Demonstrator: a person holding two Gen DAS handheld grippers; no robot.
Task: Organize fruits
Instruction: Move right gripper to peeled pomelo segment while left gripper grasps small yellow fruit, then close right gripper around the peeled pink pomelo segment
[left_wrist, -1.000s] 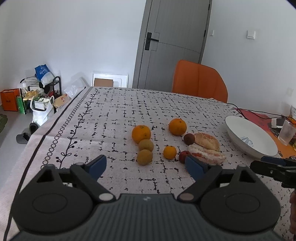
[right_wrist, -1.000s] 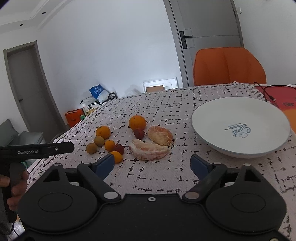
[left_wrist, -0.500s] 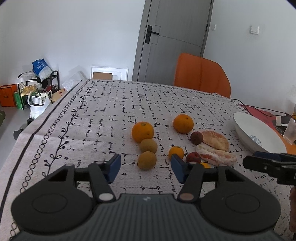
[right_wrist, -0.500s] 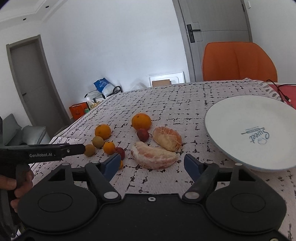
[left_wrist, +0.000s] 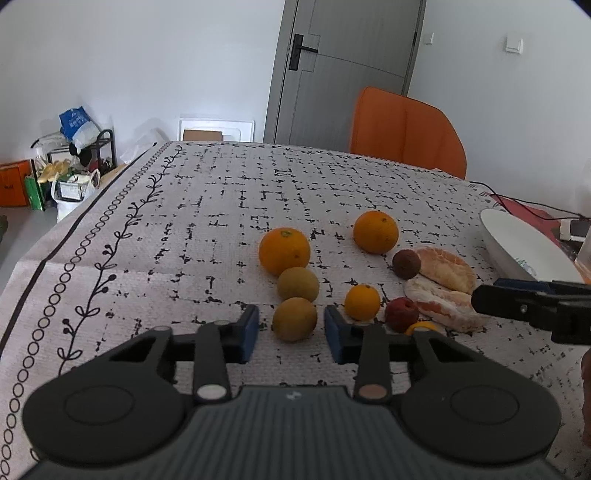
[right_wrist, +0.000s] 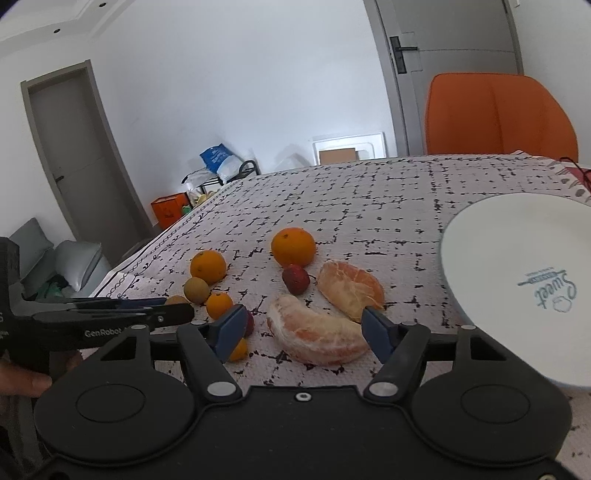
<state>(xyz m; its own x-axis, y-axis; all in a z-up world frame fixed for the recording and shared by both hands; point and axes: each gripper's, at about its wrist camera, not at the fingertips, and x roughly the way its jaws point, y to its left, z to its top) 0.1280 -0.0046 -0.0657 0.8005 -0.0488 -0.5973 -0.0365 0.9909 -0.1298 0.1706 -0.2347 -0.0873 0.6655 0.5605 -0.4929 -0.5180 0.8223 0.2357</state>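
Observation:
Fruits lie in a cluster on the patterned tablecloth (left_wrist: 184, 236). My left gripper (left_wrist: 291, 334) is open, its blue pads on either side of the near brown-green round fruit (left_wrist: 294, 318), not touching it. Behind that fruit lie a second one (left_wrist: 298, 283) and an orange (left_wrist: 284, 250). My right gripper (right_wrist: 301, 328) is open around the near peeled pomelo segment (right_wrist: 317, 334). A second segment (right_wrist: 349, 290), a dark red fruit (right_wrist: 295, 278), two oranges (right_wrist: 293, 246) (right_wrist: 208, 266) and a small orange (right_wrist: 219, 305) lie beyond. The white bowl (right_wrist: 517, 280) stands to the right.
An orange chair (left_wrist: 406, 133) stands at the table's far side before a grey door (left_wrist: 343, 70). A red mat with cables (left_wrist: 524, 210) lies past the bowl. Bags and a rack (left_wrist: 70, 173) stand on the floor at the left.
Both grippers have moved forward and down toward the fruit, and their jaws have narrowed. The left one now flanks the near brown-green fruit, the right one the near pomelo segment.

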